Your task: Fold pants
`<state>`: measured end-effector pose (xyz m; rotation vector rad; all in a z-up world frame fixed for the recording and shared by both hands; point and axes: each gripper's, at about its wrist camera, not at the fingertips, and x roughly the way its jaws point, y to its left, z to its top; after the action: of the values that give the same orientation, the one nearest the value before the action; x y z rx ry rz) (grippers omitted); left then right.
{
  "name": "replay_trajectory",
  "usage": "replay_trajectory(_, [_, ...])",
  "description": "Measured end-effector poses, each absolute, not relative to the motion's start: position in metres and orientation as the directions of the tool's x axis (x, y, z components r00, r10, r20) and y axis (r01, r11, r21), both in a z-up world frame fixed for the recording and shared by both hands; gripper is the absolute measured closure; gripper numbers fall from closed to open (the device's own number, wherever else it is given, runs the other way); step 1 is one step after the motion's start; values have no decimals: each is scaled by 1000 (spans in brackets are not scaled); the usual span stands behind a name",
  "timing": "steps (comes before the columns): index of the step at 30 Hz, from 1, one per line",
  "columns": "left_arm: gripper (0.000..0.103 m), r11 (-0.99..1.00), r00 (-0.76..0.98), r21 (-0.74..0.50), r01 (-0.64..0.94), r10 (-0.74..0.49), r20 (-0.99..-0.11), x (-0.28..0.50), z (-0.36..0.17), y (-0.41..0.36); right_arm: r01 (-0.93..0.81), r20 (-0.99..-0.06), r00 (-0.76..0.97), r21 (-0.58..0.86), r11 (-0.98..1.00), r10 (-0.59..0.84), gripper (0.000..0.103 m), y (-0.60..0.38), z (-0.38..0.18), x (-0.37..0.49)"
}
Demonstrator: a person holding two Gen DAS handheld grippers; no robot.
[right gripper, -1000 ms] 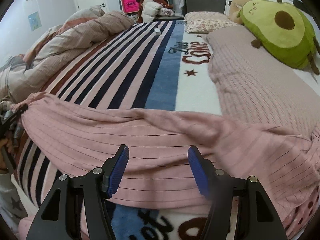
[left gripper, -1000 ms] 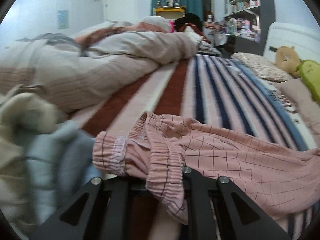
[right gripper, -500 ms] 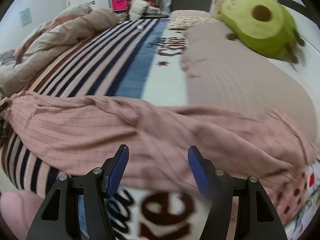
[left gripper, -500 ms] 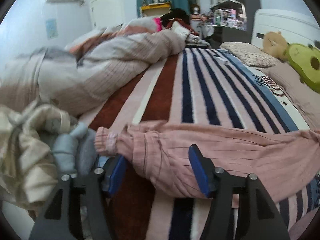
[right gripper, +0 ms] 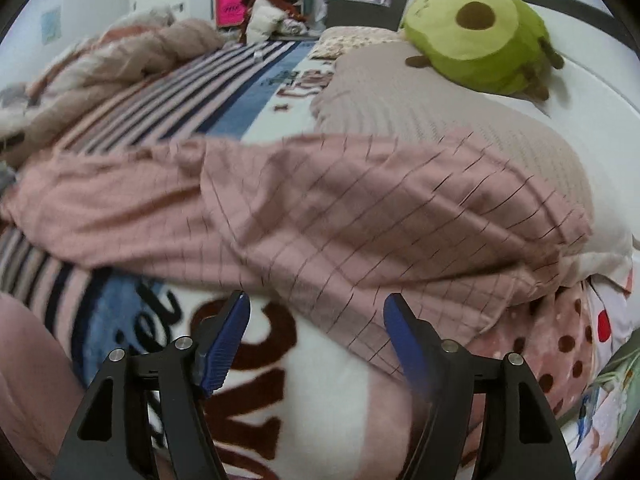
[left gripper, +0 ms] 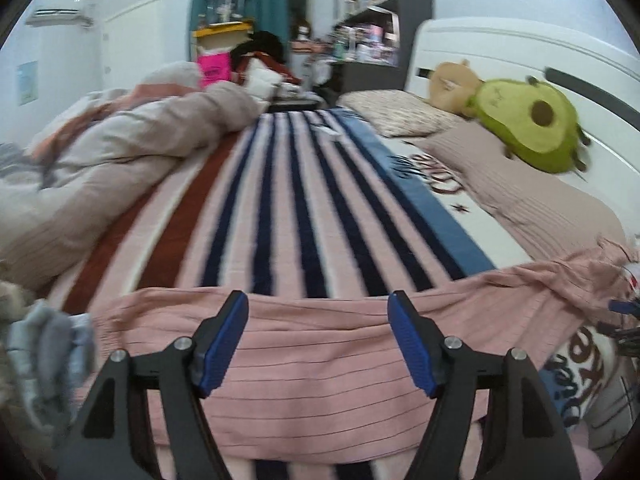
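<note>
Item: pink checked cotton pyjama pants (left gripper: 320, 344), thin woven cloth with an elasticated gathered waistband; location: laid lengthwise across the near edge of the striped fleece bed blanket (left gripper: 288, 208), waistband end toward the heap of pale clothes (left gripper: 48, 344) at that blanket's left edge, leg ends draped up onto the mauve ribbed pillow (right gripper: 440, 112) at its right edge; condition: spread but rumpled, one layer lapped over another near the pillow, not yet folded. Handling, as you should judge it: light, limp, no stiffness; it will sag and slide between pads unless you pinch a doubled edge; the fleece beneath will likely drag on it, so lift rather than pull; nothing fragile. Hold points: take the gathered waistband at the left, where the elastic gives bulk, and the hems at the pillow end; avoid single-layer mid-leg cloth. Your left gripper (left gripper: 318, 336): blue-padded jaws apart and empty, having just opened further, pointed down over the mid-length of the pants with cloth under but not between the pads. Your right gripper (right gripper: 316, 334): jaws likewise apart, just widened, empty, angled steeply down at the near blanket edge, the pants' lower border just beyond its tips; green avocado plush toy (right gripper: 480, 28) lies behind the pillow, well apart.
</note>
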<state>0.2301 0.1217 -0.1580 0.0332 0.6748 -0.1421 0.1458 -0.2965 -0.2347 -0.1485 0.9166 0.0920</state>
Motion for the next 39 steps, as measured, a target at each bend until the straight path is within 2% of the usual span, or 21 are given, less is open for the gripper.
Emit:
replay_trajectory(4, [35, 979, 751, -11, 202, -162, -640, 237, -165, 96, -42, -753, 626, -293, 955, -203, 39, -300, -252, 150])
replay_trajectory(6, [35, 974, 743, 8, 226, -167, -648, 239, -167, 84, 7, -729, 637, -321, 947, -252, 61, -311, -252, 150])
replay_trajectory(7, [35, 972, 740, 14, 234, -169, -651, 239, -168, 80, 33, -728, 636, -304, 952, -254, 90, -320, -249, 150])
replay_trajectory(8, [35, 971, 739, 17, 240, -171, -652, 239, -169, 77, 52, -727, 641, -278, 959, -245, 102, -327, -246, 149])
replay_trajectory(13, [35, 960, 722, 14, 278, -199, -662, 245, -172, 65, 144, -632, 716, -283, 948, -298, 102, -346, -211, 131])
replay_trajectory(20, [35, 939, 688, 1, 343, -251, -681, 246, -177, 50, 161, -536, 788, -294, 942, -302, 102, -347, -146, 115])
replay_trajectory(24, [35, 918, 634, -38, 395, -302, -712, 248, -190, 41, 130, -584, 766, -269, 954, -268, 102, -351, -127, 130])
replay_trajectory(27, [35, 916, 619, -35, 400, -299, -726, 250, -200, 38, 48, -710, 663, -273, 961, -235, 100, -350, -137, 153])
replay_trajectory(28, [35, 917, 618, -31, 397, -292, -730, 251, -203, 38, 19, -745, 623, -287, 958, -236, 97, -349, -146, 158])
replay_trajectory(29, [35, 918, 617, -30, 395, -290, -731, 251, -205, 39, 3, -768, 586, -317, 948, -259, 85, -348, -156, 163])
replay_trajectory(30, [35, 919, 616, -31, 392, -288, -733, 251, -207, 40, 3, -775, 560, -350, 937, -292, 77, -348, -163, 164])
replay_trajectory(32, [35, 921, 614, -38, 387, -289, -734, 252, -208, 42, 36, -756, 539, -420, 907, -372, 47, -353, -170, 164])
replay_trajectory(34, [35, 922, 615, -39, 384, -287, -735, 253, -207, 42, 105, -723, 574, -399, 911, -383, 42, -363, -159, 158])
replay_trajectory(37, [35, 923, 628, -27, 383, -281, -725, 253, -202, 43, 115, -726, 652, -192, 975, -220, 41, -375, -135, 151])
replay_trajectory(39, [35, 925, 639, -29, 380, -285, -714, 253, -196, 44, 62, -734, 673, -72, 996, -95, 41, -374, -128, 151])
